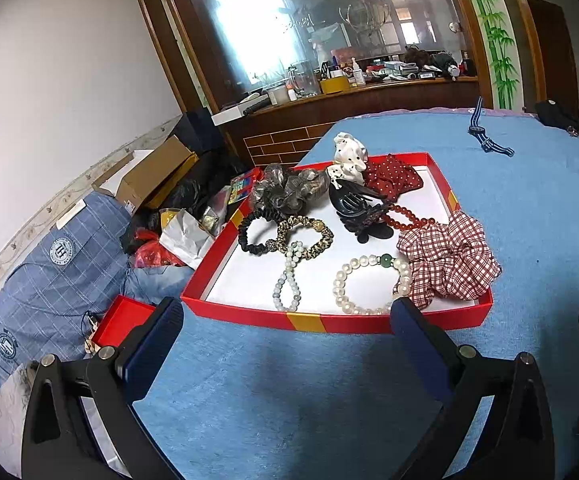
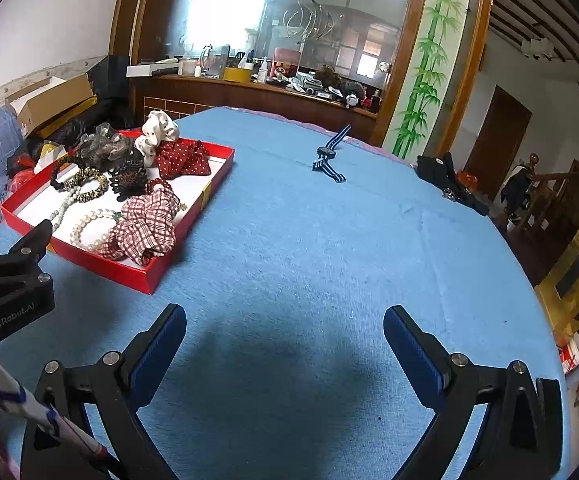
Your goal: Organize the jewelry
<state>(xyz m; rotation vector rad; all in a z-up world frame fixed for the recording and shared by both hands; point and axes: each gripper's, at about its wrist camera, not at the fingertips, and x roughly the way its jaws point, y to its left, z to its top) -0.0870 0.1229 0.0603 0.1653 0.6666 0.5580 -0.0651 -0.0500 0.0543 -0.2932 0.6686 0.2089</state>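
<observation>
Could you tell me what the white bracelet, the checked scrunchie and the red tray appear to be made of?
The white bracelet looks like pearl or imitation pearl: round, glossy beads with one green bead, possibly jade or glass. The checked scrunchie is woven cloth, matte and gathered into soft ruffles. The red tray seems to be cardboard, like a gift-box lid: thin straight walls, a smooth printed red and gold outside and a plain white inside.

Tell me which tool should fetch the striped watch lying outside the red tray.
Right. The right tool is open over bare blue cloth with a clear path to the blue-and-white striped-strap watch. The left tool, also open, faces the red cardboard tray.
</observation>
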